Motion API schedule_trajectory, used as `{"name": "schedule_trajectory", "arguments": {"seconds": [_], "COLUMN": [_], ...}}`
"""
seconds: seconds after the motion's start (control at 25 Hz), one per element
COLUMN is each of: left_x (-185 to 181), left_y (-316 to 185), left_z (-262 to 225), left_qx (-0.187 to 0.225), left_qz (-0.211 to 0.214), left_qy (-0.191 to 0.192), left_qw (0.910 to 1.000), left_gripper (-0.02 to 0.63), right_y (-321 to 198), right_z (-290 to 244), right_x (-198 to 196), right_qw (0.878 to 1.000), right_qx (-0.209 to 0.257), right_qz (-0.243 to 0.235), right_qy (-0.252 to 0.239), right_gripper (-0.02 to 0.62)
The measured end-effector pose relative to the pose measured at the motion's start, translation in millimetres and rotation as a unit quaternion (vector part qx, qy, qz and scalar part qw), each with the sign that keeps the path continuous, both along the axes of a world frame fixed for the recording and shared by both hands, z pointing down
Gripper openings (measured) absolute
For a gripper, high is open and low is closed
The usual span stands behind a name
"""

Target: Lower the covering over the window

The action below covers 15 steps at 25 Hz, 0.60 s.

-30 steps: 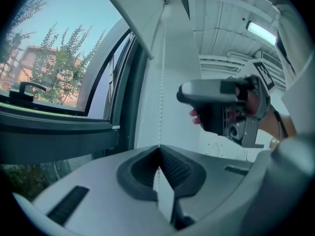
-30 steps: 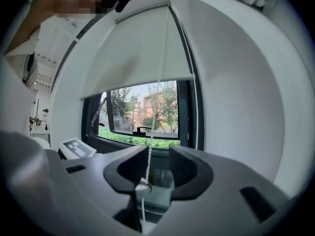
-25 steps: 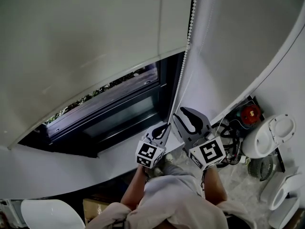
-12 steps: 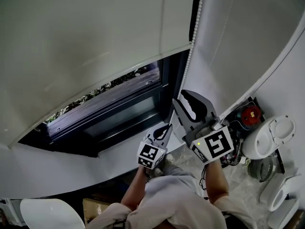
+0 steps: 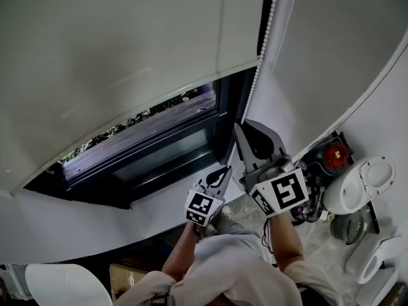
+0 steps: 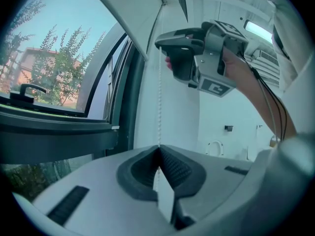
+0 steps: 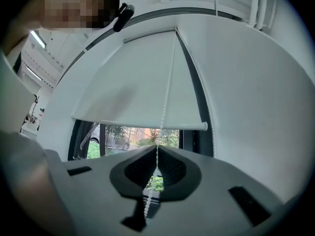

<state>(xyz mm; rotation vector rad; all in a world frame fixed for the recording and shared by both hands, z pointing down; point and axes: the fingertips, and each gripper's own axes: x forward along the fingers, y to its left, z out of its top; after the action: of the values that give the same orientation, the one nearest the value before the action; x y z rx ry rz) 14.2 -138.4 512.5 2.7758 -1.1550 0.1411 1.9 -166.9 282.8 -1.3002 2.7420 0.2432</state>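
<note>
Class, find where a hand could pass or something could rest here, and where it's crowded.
Free: the white surface below the window frame, possibly a sill; the uncovered stretch between blind and frame. Crowded: the floor corner with toilet, fan and cables.

Floor (image 5: 328,255): pale marbled tiles, lower right of the frame.
Right edge: white toilet (image 5: 360,182).
Above it: red round object (image 5: 335,155).
Left of the toilet: dark cables (image 5: 307,204).
Below the toilet: round grille (image 5: 348,224).

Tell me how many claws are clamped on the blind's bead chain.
2. The left claw grips the bead chain lower down; the right claw grips it higher, nearer the blind.
</note>
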Motion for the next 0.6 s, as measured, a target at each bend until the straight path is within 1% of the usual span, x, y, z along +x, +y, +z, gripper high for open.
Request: {"name": "schedule_trajectory", "arguments": {"seconds": [0.12,0.4,0.6], "left_x": [0.2,-3.0,-0.9], "left_y": [-0.9,-3.7,-1.5], "left_z": [10.1,42.2,61.0], "left_qx": [-0.009,-0.028,-0.050], "left_qz": [0.000,-0.005,-0.007], "left_qy": [-0.012,-0.026,-0.034], "left_qw": [0.9999,0.9993,0.9981], "left_gripper": [0.014,0.014,0.014], "right_y": [-3.6,-12.2,-15.4], "right_z": [11.0,41.8,63.8], "right_x": [-2.8,-6.2,-6.1], "right_qw": [1.000,0.999,0.998], "right_qx": [-0.010,-0.033,-0.058], "right_qz": [0.001,0.000,-0.002], "right_qy": [0.005,0.004,0.004], "right_gripper": [0.000,-0.002,-0.002]}}
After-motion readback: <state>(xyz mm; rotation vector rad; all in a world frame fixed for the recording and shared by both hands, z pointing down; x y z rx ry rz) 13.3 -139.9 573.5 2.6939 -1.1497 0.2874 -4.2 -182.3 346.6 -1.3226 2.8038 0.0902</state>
